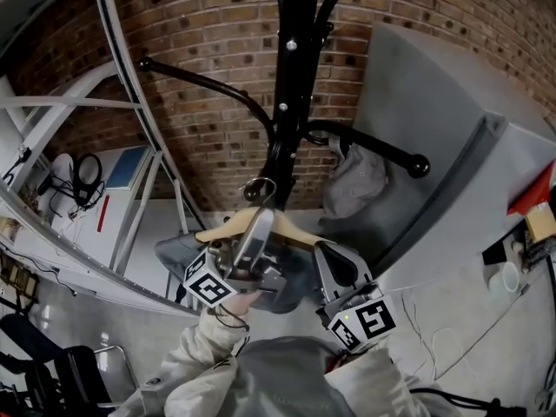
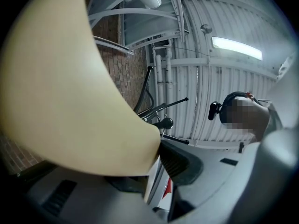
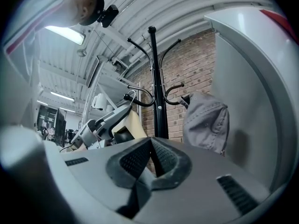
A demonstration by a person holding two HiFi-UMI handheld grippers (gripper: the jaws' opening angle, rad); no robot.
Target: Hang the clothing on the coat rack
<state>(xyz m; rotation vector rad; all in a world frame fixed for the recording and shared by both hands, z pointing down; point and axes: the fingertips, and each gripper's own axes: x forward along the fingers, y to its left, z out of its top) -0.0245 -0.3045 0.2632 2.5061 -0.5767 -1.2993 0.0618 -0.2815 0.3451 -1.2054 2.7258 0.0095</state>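
brick wall (image 1: 208, 24) behind, black coat rack (image 1: 300, 76) centre frame in head view, white metal frame (image 1: 52, 102) off to the left, grey panel (image 1: 426, 129) leaning on the right.

left gripper (image 1: 257, 226): clamped on the wooden hanger (image 1: 301, 232), near its middle. its own view is mostly filled by the cream wood pinched between the pads. grey clothing (image 1: 178, 252) drapes off the hanger, sagging below both ends, held up just in front of the rack pole. the hanger's metal hook (image 1: 261, 189) sits close to the pole, under the lower left rack arm; can't tell if it touches anything.

right gripper (image 1: 328, 254): jaws pressed together with nothing between them, just beside the hanger's right end and below it. can't tell whether it touches the cloth.

second grey garment (image 1: 356, 181) hangs off the lower right rack arm, bunched up against the grey panel, apart from both grippers.

person's sleeves show at the bottom edge of head view.
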